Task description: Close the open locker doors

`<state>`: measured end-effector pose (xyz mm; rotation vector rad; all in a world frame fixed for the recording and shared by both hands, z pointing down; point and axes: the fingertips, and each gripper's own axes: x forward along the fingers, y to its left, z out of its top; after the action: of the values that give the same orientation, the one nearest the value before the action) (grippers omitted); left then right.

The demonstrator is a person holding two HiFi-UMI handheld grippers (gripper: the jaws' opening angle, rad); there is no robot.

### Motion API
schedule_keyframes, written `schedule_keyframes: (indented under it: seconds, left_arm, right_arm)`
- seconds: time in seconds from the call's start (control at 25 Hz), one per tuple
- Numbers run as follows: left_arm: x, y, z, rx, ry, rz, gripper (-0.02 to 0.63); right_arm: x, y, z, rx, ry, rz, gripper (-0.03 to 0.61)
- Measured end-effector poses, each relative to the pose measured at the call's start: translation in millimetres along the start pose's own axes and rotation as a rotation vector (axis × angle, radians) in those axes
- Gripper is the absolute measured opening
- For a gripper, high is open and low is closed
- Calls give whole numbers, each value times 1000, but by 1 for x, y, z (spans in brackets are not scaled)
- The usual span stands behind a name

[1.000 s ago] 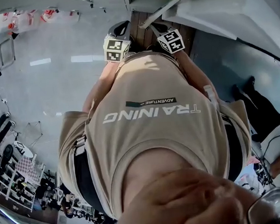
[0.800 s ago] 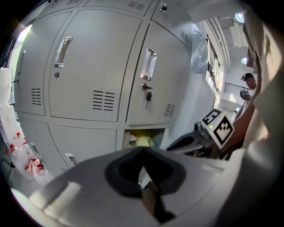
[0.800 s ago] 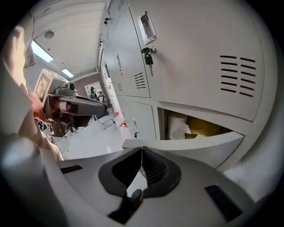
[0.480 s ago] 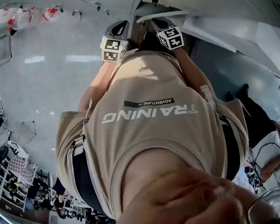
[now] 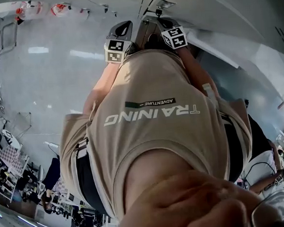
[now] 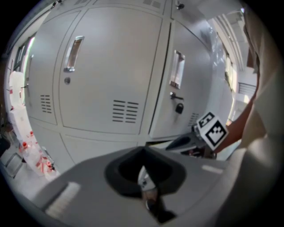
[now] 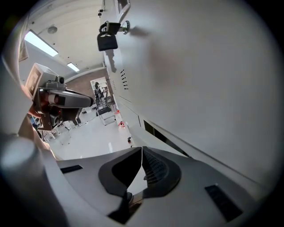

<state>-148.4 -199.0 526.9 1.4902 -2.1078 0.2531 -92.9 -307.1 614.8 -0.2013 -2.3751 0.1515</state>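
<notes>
A grey locker door (image 7: 199, 80) with a black padlock (image 7: 107, 41) on its hasp fills the right of the right gripper view. My right gripper (image 7: 142, 153) is shut and empty, right beside that door's face. A dark gap (image 7: 159, 133) shows under the door's lower edge. In the left gripper view the same door (image 6: 186, 75) and padlock (image 6: 179, 107) stand at the right, with the right gripper (image 6: 184, 142) low against it. My left gripper (image 6: 142, 168) is shut, empty, and held off the lockers. In the head view both grippers (image 5: 120, 29) (image 5: 165, 25) reach forward past my beige shirt.
More grey locker doors with handles (image 6: 73, 53) and vent slits (image 6: 125, 111) stand shut to the left. A shiny pale floor (image 5: 47, 78) stretches left. Red-and-white items (image 6: 33, 150) lie at the lockers' foot. Shelves and other people (image 5: 265, 141) are at the edges.
The locker door at the upper right has swung in towards the locker row. Both grippers have moved forward slightly with it.
</notes>
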Motion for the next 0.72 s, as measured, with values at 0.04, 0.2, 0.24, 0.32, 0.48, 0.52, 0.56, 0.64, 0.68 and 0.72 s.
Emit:
schedule_keyframes:
  seconds: [0.04, 0.2, 0.24, 0.32, 0.48, 0.52, 0.56, 0.64, 0.68, 0.72]
  left_arm:
    - [0, 1, 3, -4, -3, 12, -1]
    - [2, 8, 6, -33, -21, 69, -2]
    - [3, 10, 6, -43, -22, 83, -2]
    - [3, 14, 8, -58, -21, 102, -2]
    - [0, 14, 16, -81, -30, 120, -1]
    - [-1, 14, 16, -85, -31, 124, -2]
    - [-2, 13, 15, -88, -32, 126, -2]
    - [-3, 10, 13, -87, -31, 127, -2]
    - [-4, 8, 12, -86, -31, 126, -2]
    - [-5, 6, 11, -82, -32, 123, -2]
  right_arm:
    - [0, -3, 2, -6, 3, 3, 15]
    - [5, -12, 1, -33, 28, 36, 15]
    - [7, -14, 0, -42, 33, 44, 15]
    - [9, -15, 2, -50, 40, 62, 15]
    - [6, -10, 6, -71, 58, 91, 15]
    - [6, -9, 6, -73, 62, 95, 15]
    - [6, -8, 6, -74, 63, 99, 15]
    - [5, -6, 6, -73, 59, 102, 15]
    - [4, -6, 6, -71, 54, 101, 15]
    - [3, -6, 6, -70, 47, 99, 15]
